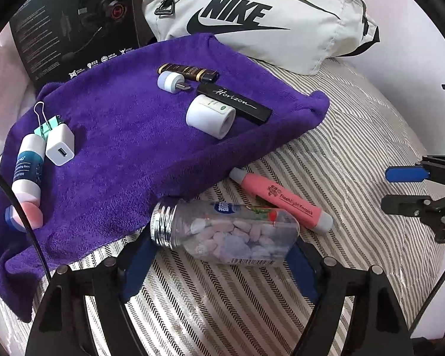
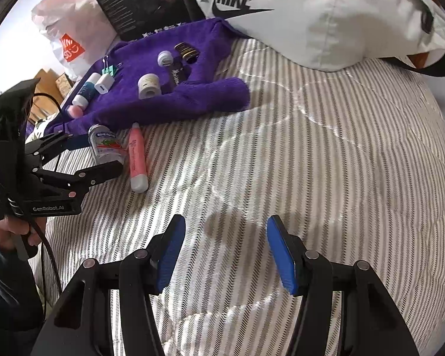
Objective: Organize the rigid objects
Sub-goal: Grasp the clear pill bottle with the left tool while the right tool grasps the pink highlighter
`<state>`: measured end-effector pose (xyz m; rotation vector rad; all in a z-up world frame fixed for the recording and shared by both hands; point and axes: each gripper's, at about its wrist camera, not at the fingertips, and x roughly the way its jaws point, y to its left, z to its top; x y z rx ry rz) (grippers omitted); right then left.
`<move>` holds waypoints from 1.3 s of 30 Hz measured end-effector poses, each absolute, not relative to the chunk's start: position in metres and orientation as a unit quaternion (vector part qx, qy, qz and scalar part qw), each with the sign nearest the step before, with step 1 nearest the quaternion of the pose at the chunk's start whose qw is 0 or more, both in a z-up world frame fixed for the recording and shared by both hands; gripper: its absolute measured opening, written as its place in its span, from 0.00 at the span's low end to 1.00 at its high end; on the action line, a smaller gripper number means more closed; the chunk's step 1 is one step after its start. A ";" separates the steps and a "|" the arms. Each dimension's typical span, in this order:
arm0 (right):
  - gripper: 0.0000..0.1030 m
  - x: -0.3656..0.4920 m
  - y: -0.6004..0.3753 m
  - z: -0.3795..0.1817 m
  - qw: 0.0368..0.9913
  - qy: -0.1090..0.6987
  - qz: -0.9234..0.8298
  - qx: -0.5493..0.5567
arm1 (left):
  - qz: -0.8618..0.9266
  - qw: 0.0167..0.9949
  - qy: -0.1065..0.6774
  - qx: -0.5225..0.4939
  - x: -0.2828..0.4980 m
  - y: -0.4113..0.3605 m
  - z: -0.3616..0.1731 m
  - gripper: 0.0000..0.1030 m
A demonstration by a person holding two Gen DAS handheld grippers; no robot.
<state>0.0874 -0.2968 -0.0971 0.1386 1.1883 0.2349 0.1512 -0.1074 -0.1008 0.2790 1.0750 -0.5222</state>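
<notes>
Fingers of the left gripper (image 1: 222, 267) straddle the clear bottle (image 1: 225, 234), seemingly unclosed; squeeze its middle squarely. The right gripper (image 2: 227, 255) gapes empty.

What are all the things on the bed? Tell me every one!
Fluffy purple towel: 1, purple, spread on the striped bedcover.
White Nike fabric bag: 1, white with black logo, behind the towel.
Black headset box: 1, black, standing behind the towel.
Black Horizon bar: 1, black, on the towel.
Dark gold-banded tube: 1, on the towel.
White cylinders: 2, white, on the towel.
White USB charger cube: 1, on the towel.
Mint binder clip: 1, by the charger.
White-and-pink balm tube: 1, towel's left edge.
Clear plastic pill bottle: 1, on its side between the left fingers.
Pink highlighter pen: 1, beside the bottle.
Left hand-held gripper: open around the bottle.
Right hand-held gripper: open, empty.
</notes>
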 end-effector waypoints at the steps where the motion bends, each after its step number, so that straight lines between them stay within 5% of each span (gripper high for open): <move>1: 0.55 0.088 -0.294 -0.098 0.819 0.559 0.112 0.064 | -0.245 0.818 0.504 0.132 0.150 -0.108 -0.100 0.78; 28: 0.55 0.129 -0.208 -0.100 0.829 0.524 0.198 -0.001 | -0.152 0.844 0.507 0.080 0.130 -0.018 -0.087 0.78; 39: 0.42 0.133 -0.182 -0.108 0.859 0.470 0.183 -0.088 | -0.138 0.843 0.515 0.074 0.119 -0.010 -0.095 0.78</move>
